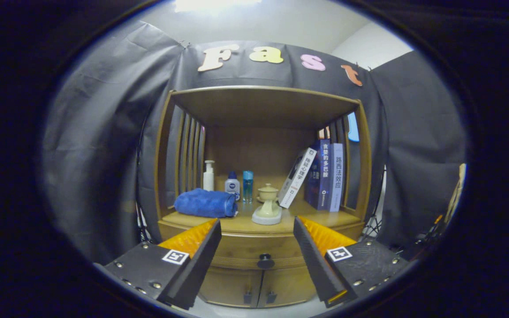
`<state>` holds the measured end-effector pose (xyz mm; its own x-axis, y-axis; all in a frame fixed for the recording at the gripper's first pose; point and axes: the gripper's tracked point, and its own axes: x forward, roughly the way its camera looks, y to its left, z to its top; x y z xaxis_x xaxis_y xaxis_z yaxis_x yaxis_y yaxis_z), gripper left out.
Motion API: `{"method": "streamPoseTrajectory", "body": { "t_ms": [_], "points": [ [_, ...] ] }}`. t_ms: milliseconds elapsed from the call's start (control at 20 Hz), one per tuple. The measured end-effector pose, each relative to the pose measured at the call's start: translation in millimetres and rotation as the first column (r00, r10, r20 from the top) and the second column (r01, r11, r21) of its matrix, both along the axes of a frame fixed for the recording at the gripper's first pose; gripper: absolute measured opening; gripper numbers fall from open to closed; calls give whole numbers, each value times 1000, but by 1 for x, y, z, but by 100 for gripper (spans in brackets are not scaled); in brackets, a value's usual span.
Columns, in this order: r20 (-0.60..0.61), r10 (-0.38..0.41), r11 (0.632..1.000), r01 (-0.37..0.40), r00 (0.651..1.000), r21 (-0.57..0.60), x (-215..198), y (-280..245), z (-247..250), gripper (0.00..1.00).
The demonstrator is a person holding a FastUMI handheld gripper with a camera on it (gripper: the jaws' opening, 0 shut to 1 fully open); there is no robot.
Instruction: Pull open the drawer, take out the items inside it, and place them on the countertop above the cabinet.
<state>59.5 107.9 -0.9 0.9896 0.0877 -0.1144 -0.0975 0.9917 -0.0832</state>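
Gripper [256,247] held in front of a light wooden cabinet [263,110], well apart from it; fingers spread wide, nothing between them, touching nothing

Drawer [254,249] under the cabinet's wooden surface [316,218] is closed. Its round dark knob [265,261] sits in the gap between the two fingers, beyond their tips. Whatever is in the drawer is hidden

Below the drawer, two small cabinet doors [256,287] with dark handles, both closed

On the surface, under the cabinet's top board:
- rolled blue towel [206,203] lying at the left front
- white pump bottle [209,176] behind the towel, upright
- small white bottle with blue cap [232,183] just beside it
- slim clear-blue bottle [248,185] next along
- cream ceramic lidded cup on a pedestal base [267,205] near the middle front
- white-spined book [298,177] leaning rightward against two upright blue books [328,174] at the right side

Slatted side panels on both sides of the cabinet; dark cloth booth wall [95,154] behind and around it
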Motion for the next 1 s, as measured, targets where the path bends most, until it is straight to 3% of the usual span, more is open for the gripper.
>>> {"method": "streamPoseTrajectory", "body": {
  "t_ms": [300, 700, 1000],
  "points": [
    [-69, -56, 998, 55, 996, -20, -46, -7, 50, 96],
    [5, -31, 999, 31, 1000, 26, -79, -7, 134, 96],
    [39, -78, 997, 78, 996, 12, -116, -26, 152, 96]
  ]
}}
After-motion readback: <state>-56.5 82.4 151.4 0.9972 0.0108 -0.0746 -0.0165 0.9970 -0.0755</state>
